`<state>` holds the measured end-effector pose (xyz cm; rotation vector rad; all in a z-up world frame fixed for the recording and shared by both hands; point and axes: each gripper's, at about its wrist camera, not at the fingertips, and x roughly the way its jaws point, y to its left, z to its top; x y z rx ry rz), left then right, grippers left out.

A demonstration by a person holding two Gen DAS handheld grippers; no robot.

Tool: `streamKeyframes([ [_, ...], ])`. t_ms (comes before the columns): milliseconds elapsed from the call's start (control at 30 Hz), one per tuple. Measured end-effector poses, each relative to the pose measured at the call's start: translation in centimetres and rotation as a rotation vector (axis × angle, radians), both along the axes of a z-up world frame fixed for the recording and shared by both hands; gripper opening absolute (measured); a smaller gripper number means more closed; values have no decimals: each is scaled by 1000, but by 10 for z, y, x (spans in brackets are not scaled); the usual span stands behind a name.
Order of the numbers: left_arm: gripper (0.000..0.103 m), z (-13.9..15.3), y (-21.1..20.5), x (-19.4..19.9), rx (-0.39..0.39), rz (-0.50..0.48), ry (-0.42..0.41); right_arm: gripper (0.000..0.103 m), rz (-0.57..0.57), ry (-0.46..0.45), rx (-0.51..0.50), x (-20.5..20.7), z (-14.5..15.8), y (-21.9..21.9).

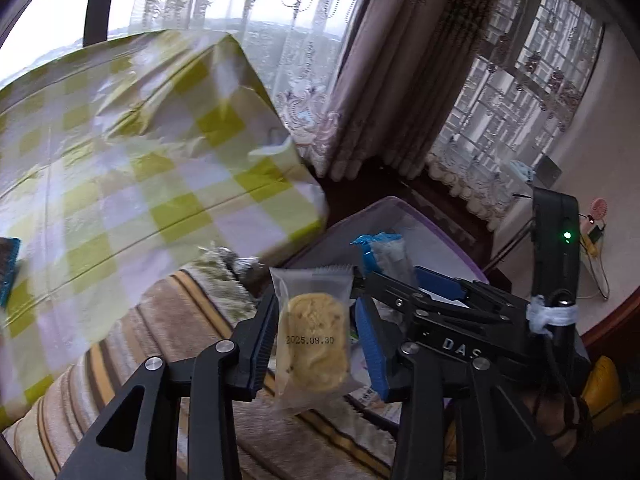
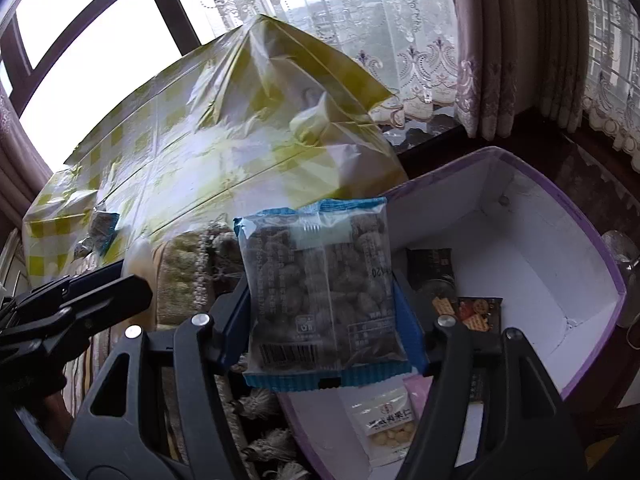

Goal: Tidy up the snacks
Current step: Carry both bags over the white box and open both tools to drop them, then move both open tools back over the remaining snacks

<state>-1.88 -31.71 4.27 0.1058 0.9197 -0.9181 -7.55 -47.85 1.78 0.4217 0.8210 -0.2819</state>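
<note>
The left gripper [image 1: 316,340] has a frosted cookie packet [image 1: 313,338] standing between its fingers; the left pad touches the wrapper, a sliver of gap shows at the blue right pad, so whether it is clamped cannot be told. The right gripper [image 2: 326,316] grips a blue-edged nut packet [image 2: 320,296] upright, both pads against its sides. Just beyond it sits an open purple-rimmed box [image 2: 560,240] with a white interior. Inside lie a dark packet [image 2: 430,264], a cracker packet [image 2: 478,314] and a clear pouch of pale nuts [image 2: 386,424]. Left of the box, a yellow-checked cloth [image 2: 180,152] covers a table where another small packet [image 2: 100,232] lies.
</note>
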Motion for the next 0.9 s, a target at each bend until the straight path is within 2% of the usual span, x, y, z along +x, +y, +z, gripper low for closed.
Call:
streamKeyframes([
  [33,59,1,-2,-3,-2,-8,-5,71,-15,-2,-3,-2,1,-4],
  [100,65,2,-2,-6,0,-6,-22,75,-31,-9,-5,-5,3,-10],
  [267,65,2,12,1,-5,42,-22,75,-7,-12,-13,1,8,-6],
  [533,65,3,53,13,4,161,-41,75,121,-28,-38,15,11,37],
  [767,65,4,123,31,-31,315,-37,75,232,-27,-40,32,16,85],
  [900,64,5,177,39,-46,446,-30,75,303,-25,-57,42,19,117],
])
